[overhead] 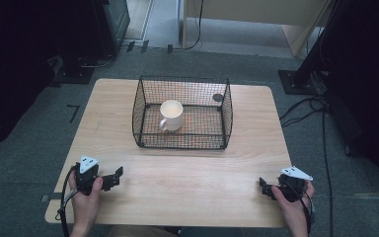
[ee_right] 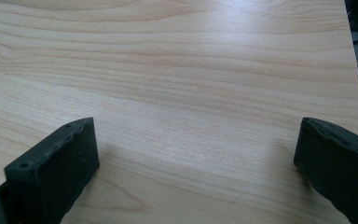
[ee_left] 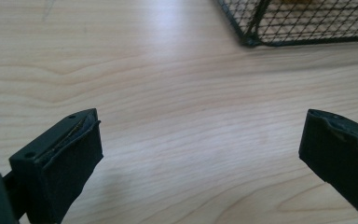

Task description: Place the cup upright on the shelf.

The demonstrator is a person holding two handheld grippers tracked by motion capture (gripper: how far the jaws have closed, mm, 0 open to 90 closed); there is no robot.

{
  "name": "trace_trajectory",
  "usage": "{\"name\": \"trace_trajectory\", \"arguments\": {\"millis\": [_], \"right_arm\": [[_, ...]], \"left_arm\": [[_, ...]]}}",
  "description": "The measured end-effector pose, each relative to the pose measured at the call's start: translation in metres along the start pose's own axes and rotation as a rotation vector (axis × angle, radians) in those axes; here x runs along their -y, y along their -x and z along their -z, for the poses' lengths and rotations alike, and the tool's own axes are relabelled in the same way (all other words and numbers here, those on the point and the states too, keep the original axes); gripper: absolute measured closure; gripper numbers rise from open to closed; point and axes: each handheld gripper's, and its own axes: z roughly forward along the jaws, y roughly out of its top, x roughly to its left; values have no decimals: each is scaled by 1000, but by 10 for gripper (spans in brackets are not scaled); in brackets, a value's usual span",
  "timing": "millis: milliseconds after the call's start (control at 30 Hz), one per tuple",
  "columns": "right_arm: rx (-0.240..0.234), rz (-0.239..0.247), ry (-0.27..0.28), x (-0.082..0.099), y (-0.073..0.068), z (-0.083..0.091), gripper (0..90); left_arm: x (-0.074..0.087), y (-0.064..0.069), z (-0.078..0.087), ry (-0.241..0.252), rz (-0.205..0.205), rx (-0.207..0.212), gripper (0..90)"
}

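Observation:
A black wire basket [overhead: 138, 114] stands on the far middle of the light wooden table [overhead: 187, 173]. An upright white mug [overhead: 171, 114] sits inside it, handle toward the front left. My left gripper [overhead: 114, 177] rests low over the table's front left, held by a hand, jaws wide apart with nothing between them. In the left gripper view the left gripper [ee_left: 201, 121] faces bare wood, with the basket's near corner [ee_left: 247, 35] at the upper right. My right gripper [overhead: 264, 188] sits at the front right, also open. The right gripper [ee_right: 196, 126] frames only wood grain.
The table's right edge [ee_right: 356, 79] runs close beside the right gripper, with grey floor beyond it. Cables [overhead: 301, 111] and a black stand base [overhead: 296, 81] lie on the floor to the right. Dark equipment stands at the back left.

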Motion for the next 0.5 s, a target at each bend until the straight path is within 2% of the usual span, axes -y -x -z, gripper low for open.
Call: {"name": "trace_trajectory", "arguments": {"millis": [233,400,433,467,500], "right_arm": [[0,0,0,0,0,0,0],[0,0,0,0,0,0,0],[0,0,0,0,0,0,0],[0,0,0,0,0,0,0],[0,0,0,0,0,0,0]], "left_arm": [[7,-9,0,-52,-40,-62,0],[10,-16,0,-78,-26,-70,0],[10,-18,-2,-92,-32,-87,0],[10,-18,-2,-92,-32,-87,0],[11,-19,-3,-109,-45,-116,0]]}}
